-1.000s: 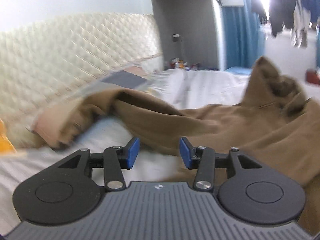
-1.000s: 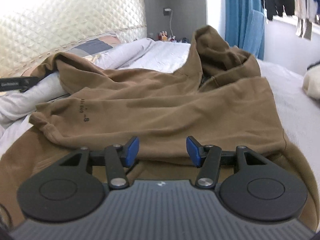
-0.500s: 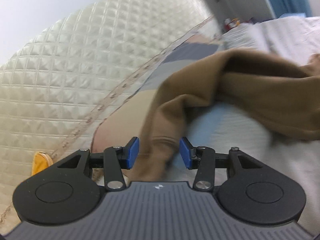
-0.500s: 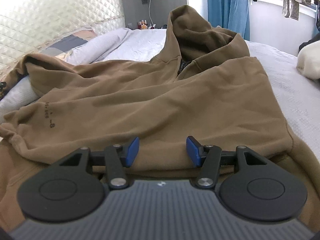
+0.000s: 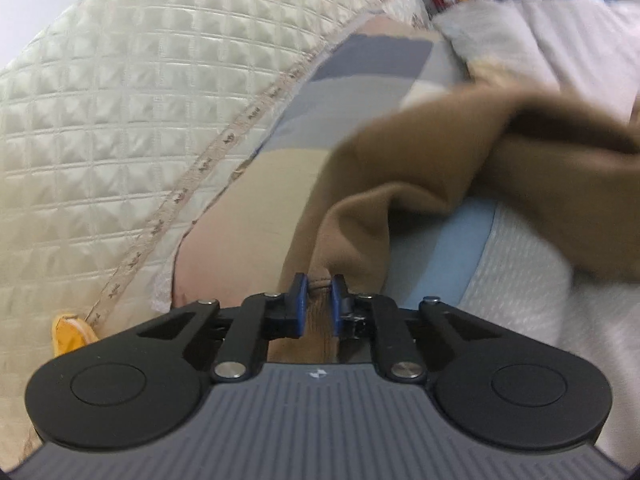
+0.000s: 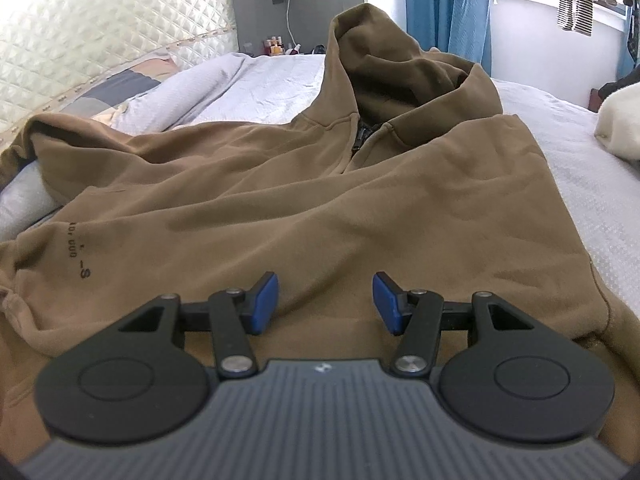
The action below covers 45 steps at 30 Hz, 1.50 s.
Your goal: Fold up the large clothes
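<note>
A large brown hoodie lies spread on the bed, hood raised at the far end, small dark print on its left part. My right gripper is open and empty, low over the hoodie's near body. In the left wrist view my left gripper is shut on the cuff end of the brown sleeve, which runs away to the right over the bedding.
A quilted cream headboard stands to the left. A patchwork pillow lies under the sleeve. A white-grey duvet covers the bed. A small orange object sits by the headboard. Blue curtains hang at the back.
My left gripper has closed on the sleeve end it was open around half a second ago. My right gripper has moved a little forward over the hoodie and stays open.
</note>
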Each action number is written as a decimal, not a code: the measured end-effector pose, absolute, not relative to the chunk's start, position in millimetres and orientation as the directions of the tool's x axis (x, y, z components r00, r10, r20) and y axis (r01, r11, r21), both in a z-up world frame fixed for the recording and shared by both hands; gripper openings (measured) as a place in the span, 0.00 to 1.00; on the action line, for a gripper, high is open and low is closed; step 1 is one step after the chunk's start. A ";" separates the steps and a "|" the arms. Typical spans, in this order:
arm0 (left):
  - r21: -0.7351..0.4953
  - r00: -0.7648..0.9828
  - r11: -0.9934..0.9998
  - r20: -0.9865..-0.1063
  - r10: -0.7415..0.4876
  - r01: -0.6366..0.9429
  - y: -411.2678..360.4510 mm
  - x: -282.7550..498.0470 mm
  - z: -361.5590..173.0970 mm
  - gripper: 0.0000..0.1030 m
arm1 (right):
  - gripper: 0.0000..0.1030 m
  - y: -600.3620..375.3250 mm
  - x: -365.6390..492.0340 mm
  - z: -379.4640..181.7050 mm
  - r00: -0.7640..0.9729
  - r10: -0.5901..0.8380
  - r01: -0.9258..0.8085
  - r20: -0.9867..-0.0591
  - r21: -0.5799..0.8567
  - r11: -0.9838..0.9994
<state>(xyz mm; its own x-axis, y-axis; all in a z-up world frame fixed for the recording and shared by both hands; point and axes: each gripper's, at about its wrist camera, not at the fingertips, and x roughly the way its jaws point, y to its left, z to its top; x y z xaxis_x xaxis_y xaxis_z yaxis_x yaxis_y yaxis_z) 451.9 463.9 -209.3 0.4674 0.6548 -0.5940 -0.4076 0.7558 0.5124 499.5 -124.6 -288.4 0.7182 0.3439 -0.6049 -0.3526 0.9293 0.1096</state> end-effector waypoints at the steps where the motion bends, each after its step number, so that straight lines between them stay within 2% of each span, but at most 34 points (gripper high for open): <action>1: 0.477 0.476 0.774 -0.611 0.633 -0.417 460.7 446.8 -190.3 0.14 | 0.54 -127.0 499.0 -287.4 0.720 0.344 -0.349 -0.603 0.114 0.930; 4: 0.363 0.525 0.825 -0.642 0.559 -0.434 441.9 431.9 -130.2 0.13 | 0.54 -134.9 496.4 -282.1 0.732 0.347 -0.336 -0.586 0.133 0.932; 10: 0.137 0.677 0.900 -0.614 0.406 -0.415 382.8 408.8 -0.4 0.13 | 0.54 -153.9 489.4 -265.8 0.768 0.363 -0.316 -0.527 0.181 0.931; 13: 0.020 0.745 0.932 -0.596 0.301 -0.361 340.9 403.4 47.3 0.13 | 0.54 -167.2 485.4 -260.0 0.773 0.375 -0.307 -0.511 0.216 0.927; 19: -0.263 0.815 0.938 -0.579 0.034 -0.226 240.6 408.2 83.9 0.13 | 0.54 -195.6 475.8 -243.4 0.796 0.401 -0.291 -0.452 0.295 0.910; 21: -0.320 0.824 0.927 -0.566 -0.024 -0.193 202.8 413.7 85.9 0.13 | 0.54 -201.9 470.8 -239.3 0.805 0.408 -0.294 -0.431 0.308 0.905; 26: -0.353 0.830 0.926 -0.550 -0.092 -0.131 104.0 425.7 64.4 0.12 | 0.54 -223.3 460.1 -234.7 0.819 0.421 -0.301 -0.391 0.332 0.894; 33: -0.427 0.797 0.903 -0.562 -0.221 -0.051 -10.4 459.9 -16.3 0.12 | 0.55 -268.9 455.2 -230.8 0.833 0.424 -0.260 -0.356 0.424 0.868; 36: -0.442 0.765 0.896 -0.585 -0.267 -0.026 -41.4 482.6 -64.9 0.12 | 0.56 -287.3 454.7 -231.9 0.843 0.418 -0.241 -0.338 0.458 0.856; 45: -0.482 0.658 0.875 -0.671 -0.340 -0.040 -82.5 524.7 -202.3 0.12 | 0.56 -327.8 476.4 -254.3 0.858 0.331 -0.108 -0.392 0.493 0.863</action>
